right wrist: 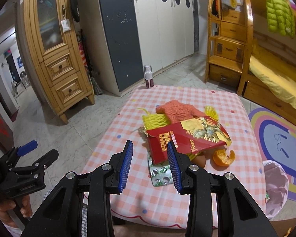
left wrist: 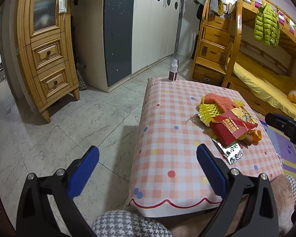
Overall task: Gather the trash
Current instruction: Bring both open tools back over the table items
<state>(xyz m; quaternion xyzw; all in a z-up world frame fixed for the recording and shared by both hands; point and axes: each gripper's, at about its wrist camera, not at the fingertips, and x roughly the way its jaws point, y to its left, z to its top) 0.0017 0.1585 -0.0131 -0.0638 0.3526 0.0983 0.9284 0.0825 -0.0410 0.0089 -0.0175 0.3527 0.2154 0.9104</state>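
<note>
The near half of the counter lies bare, open to approach from the front; the trash pile crowds the middle, toward the right; a bottle stands alone at the far left corner, well apart; the pink bin sits just beside the right edge; the floor on the left is open.

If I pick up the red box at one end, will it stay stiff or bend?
The red box looks like thin card, torn open at one end, so it would probably flex or crush under a firm squeeze. It seems empty and light. It lies on yellow net, which may snag and drag along.
</note>
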